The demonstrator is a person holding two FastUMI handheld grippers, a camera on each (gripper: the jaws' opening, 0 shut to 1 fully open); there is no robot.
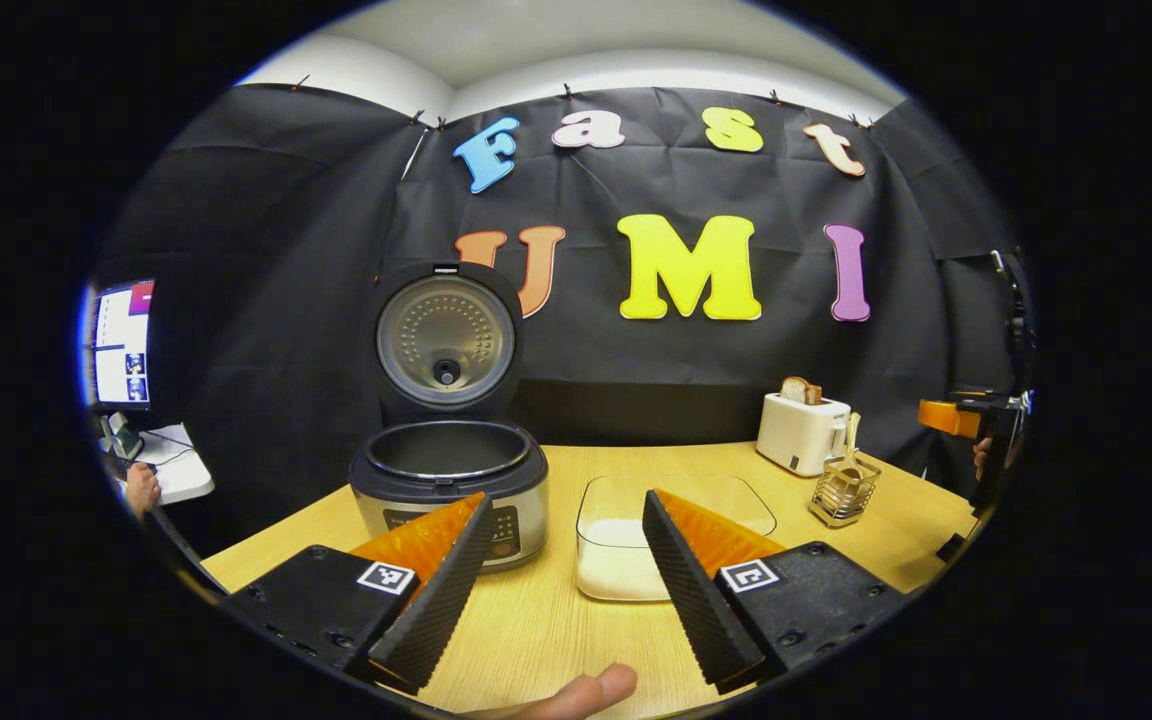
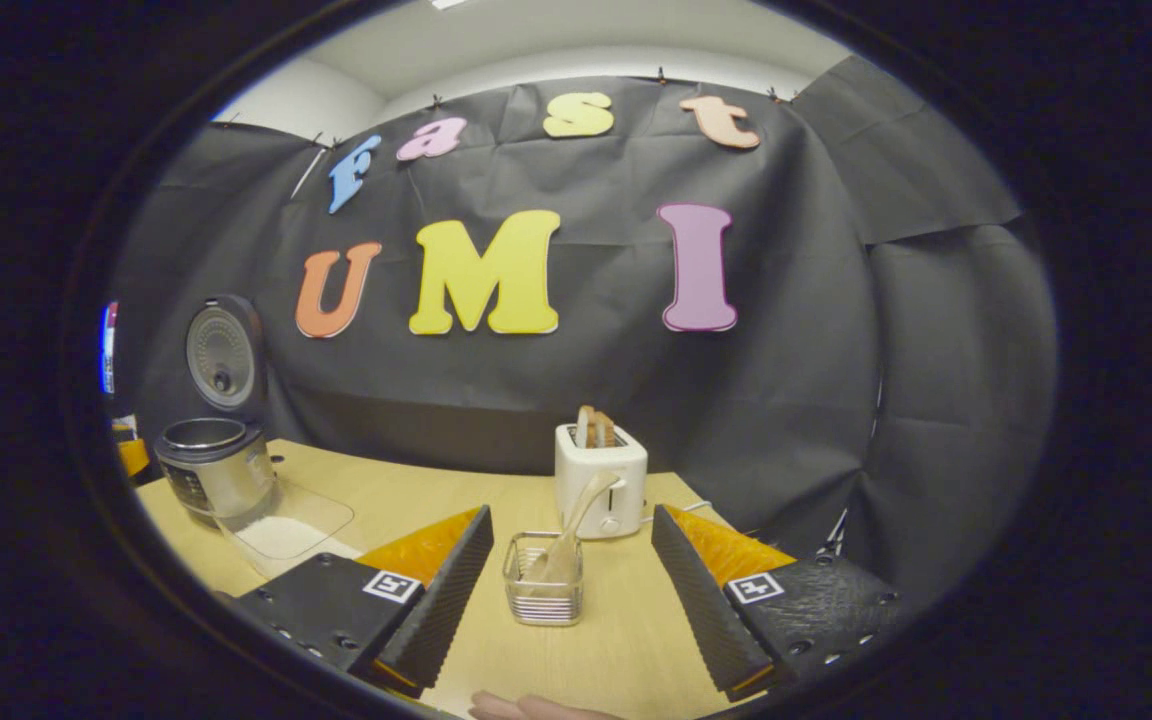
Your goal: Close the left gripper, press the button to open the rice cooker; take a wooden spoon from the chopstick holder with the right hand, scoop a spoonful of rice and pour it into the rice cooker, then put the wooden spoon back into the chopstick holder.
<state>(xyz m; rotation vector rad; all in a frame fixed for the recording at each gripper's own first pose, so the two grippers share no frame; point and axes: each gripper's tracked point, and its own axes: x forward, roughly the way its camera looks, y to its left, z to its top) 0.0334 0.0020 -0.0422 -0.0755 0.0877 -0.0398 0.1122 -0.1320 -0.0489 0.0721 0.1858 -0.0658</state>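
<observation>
Hovering above the desk (image 1: pixel 536 620), the left hand-held gripper (image 1: pixel 566 590) has its fingers spread wide with nothing between them; a fingertip (image 1: pixel 576 695) of the holding hand shows at the bottom edge. It faces the rice cooker (image 1: pixel 448 490), whose lid (image 1: pixel 446 340) stands upright and open, and the clear container of rice (image 1: pixel 626 545) just beside the cooker. The right hand-held gripper (image 2: pixel 568 590) is likewise wide and empty, pointed at the wire chopstick holder (image 2: pixel 543 580) with the wooden spoon (image 2: pixel 568 535) leaning in it, the toaster (image 2: pixel 601 480) behind. From the left gripper view a monitor (image 1: pixel 123 340) shows at the far left, and the other gripper (image 1: pixel 976 425) at the far right.
</observation>
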